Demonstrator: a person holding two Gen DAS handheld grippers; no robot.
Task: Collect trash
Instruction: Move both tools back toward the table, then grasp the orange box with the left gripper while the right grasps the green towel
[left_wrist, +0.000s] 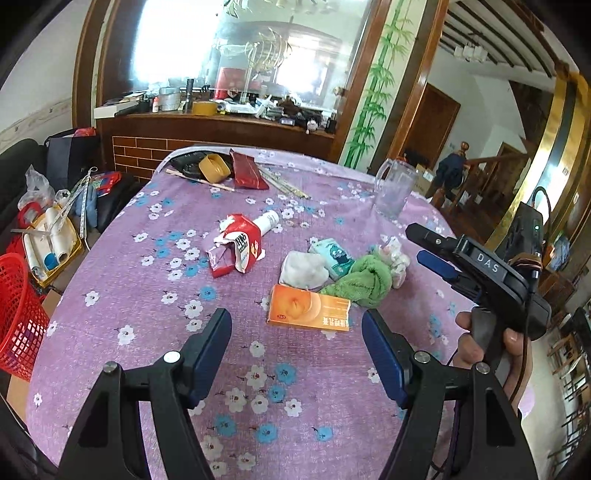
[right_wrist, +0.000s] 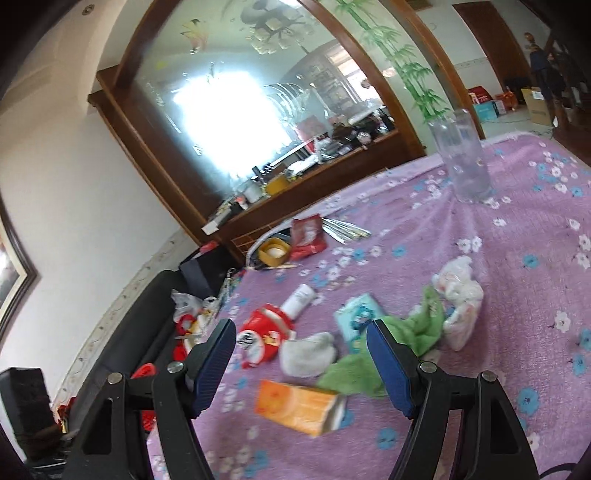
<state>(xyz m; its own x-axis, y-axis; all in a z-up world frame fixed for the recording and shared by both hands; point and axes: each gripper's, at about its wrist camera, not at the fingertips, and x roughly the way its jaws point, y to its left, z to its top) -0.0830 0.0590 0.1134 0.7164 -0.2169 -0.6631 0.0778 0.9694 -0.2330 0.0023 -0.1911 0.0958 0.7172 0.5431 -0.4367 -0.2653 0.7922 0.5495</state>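
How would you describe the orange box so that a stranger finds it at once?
Look at the table with the purple flowered cloth. Near its middle lies a cluster of litter; the orange box lies flat at the cluster's near edge, beside the green cloth. It is the only flat, rectangular orange carton.

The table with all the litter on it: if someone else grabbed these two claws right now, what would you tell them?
Left claw: open, empty, above the table.
Right claw: open, empty, near the orange box.
On the cloth: orange box, green rag, white wad, teal packet, red wrapper, white tube.
Red basket stands left of the table.
Done: apparently nothing.
Left: everything.
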